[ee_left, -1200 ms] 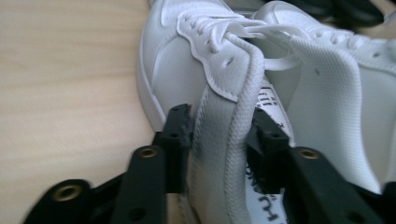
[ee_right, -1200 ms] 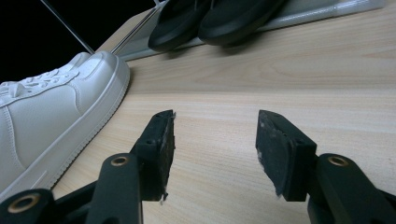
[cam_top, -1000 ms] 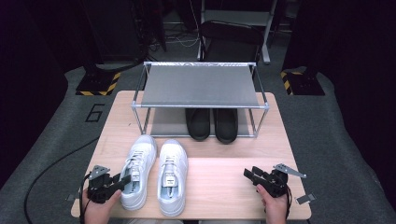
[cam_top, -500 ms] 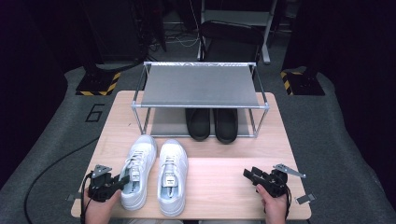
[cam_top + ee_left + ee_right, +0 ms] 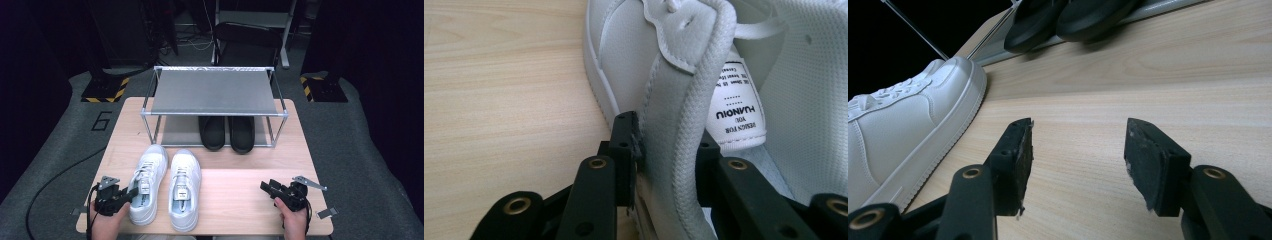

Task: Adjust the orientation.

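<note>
Nothing had shifted since the earlier moment: both my hands stayed where they were. My left gripper (image 5: 664,165) had its jaws clamped on the padded collar of the left white sneaker (image 5: 146,182), one jaw outside, one inside by the tongue label. That shoe stood on the surface (image 5: 235,200) just beside its mate (image 5: 184,187). My right gripper (image 5: 1078,165) lay low over bare wood with its jaws apart, holding nothing. Farther off, black shoes (image 5: 227,132) sat under the metal rack (image 5: 214,92).

Light wooden table (image 5: 235,200), two white sneakers (image 5: 165,187) front left, metal shoe rack (image 5: 215,92) behind, black shoes (image 5: 227,132) beneath
</note>
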{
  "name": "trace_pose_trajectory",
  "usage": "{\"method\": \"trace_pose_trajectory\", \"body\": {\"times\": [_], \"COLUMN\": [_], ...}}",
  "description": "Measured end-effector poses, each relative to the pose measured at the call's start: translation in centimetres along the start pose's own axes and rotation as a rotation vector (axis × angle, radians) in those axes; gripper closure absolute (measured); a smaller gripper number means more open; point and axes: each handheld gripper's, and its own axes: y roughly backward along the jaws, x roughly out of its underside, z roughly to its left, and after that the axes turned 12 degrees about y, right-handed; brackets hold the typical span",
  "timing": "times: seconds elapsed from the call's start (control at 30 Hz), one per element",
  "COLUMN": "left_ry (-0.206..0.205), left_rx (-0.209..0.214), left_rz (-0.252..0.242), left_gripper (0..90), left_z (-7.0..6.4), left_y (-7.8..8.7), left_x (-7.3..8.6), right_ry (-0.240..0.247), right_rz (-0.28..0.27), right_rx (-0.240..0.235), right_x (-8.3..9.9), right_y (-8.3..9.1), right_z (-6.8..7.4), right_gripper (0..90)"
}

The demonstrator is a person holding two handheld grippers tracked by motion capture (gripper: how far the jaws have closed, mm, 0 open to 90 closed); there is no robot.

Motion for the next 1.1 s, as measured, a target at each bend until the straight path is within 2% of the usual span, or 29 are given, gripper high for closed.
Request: {"method": "trace_pose_trajectory", "body": {"times": [0.1, 0.13, 0.17, 0.2, 0.3, 0.4, 0.5, 0.53, 0.57, 0.6, 0.63, 0.7, 0.77, 0.83, 0.97, 1.03, 1.07, 1.1], "left_ry": [0.008, 0.028, 0.059, 0.067, 0.080, 0.079, 0.075, 0.080, 0.087, 0.100, 0.101, 0.089, 0.031, 0.011, 0.023, 0.023, 0.025, 0.026], "left_rx": [0.029, 0.039, 0.050, 0.060, 0.067, 0.062, 0.065, 0.068, 0.071, 0.070, 0.067, 0.048, 0.012, -0.003, 0.002, 0.001, 0.000, 0.002], "left_rz": [0.018, 0.009, 0.027, 0.030, 0.037, 0.029, 0.023, 0.024, 0.019, 0.007, 0.005, 0.004, 0.013, 0.016, -0.007, -0.010, -0.023, -0.030], "left_gripper": [68.0, 66.7, 65.1, 63.1, 61.8, 62.3, 63.8, 64.3, 64.9, 65.9, 66.9, 69.3, 72.3, 74.4, 76.6, 77.5, 78.0, 78.3], "left_z": [0.41, 0.40, 0.39, 0.50, 0.56, 0.56, 0.66, 0.70, 0.82, 0.79, 0.77, 0.62, 0.27, 0.09, 0.17, 0.31, 0.39, 0.49], "left_y": [0.13, 0.01, 0.06, 0.01, -0.06, -0.08, -0.08, -0.07, -0.06, -0.10, -0.10, -0.07, 0.01, 0.03, 0.14, 0.36, 0.37, 0.36], "left_x": [-0.12, -0.12, -0.25, -0.42, -0.52, -0.45, -0.43, -0.41, -0.39, -0.30, -0.28, -0.23, -0.38, -0.52, -0.46, -0.49, -0.49, -0.50], "right_ry": [-0.001, 0.008, -0.009, -0.012, -0.029, -0.009, -0.032, -0.039, -0.018, -0.024, -0.044, -0.047, -0.052, -0.057, -0.038, -0.073, -0.054, -0.057], "right_rz": [-0.006, -0.010, -0.007, -0.007, -0.006, -0.003, -0.007, -0.002, 0.001, 0.001, -0.001, -0.004, -0.007, -0.007, -0.003, 0.005, 0.003, 0.002], "right_rx": [-0.002, 0.001, -0.002, -0.003, -0.003, 0.005, -0.003, -0.012, 0.000, 0.000, -0.007, -0.006, -0.007, -0.004, 0.003, 0.004, 0.004, 0.004], "right_x": [0.01, 0.02, 0.05, 0.08, 0.12, 0.11, 0.20, 0.21, 0.20, 0.21, 0.23, 0.26, 0.32, 0.35, 0.36, 0.36, 0.39, 0.40], "right_y": [0.03, 0.01, 0.03, 0.02, 0.00, 0.06, -0.05, -0.04, 0.00, 0.00, -0.03, -0.01, 0.00, 0.01, -0.07, -0.03, -0.05, -0.05], "right_z": [-0.07, -0.19, -0.17, -0.26, -0.22, -0.40, -0.33, -0.32, -0.43, -0.42, -0.35, -0.45, -0.55, -0.60, -0.58, -0.41, -0.59, -0.62], "right_gripper": [44.2, 44.2, 44.1, 43.9, 43.3, 42.9, 42.4, 42.4, 42.3, 42.2, 42.2, 42.1, 42.2, 42.1, 42.1, 42.0, 42.0, 42.1]}}
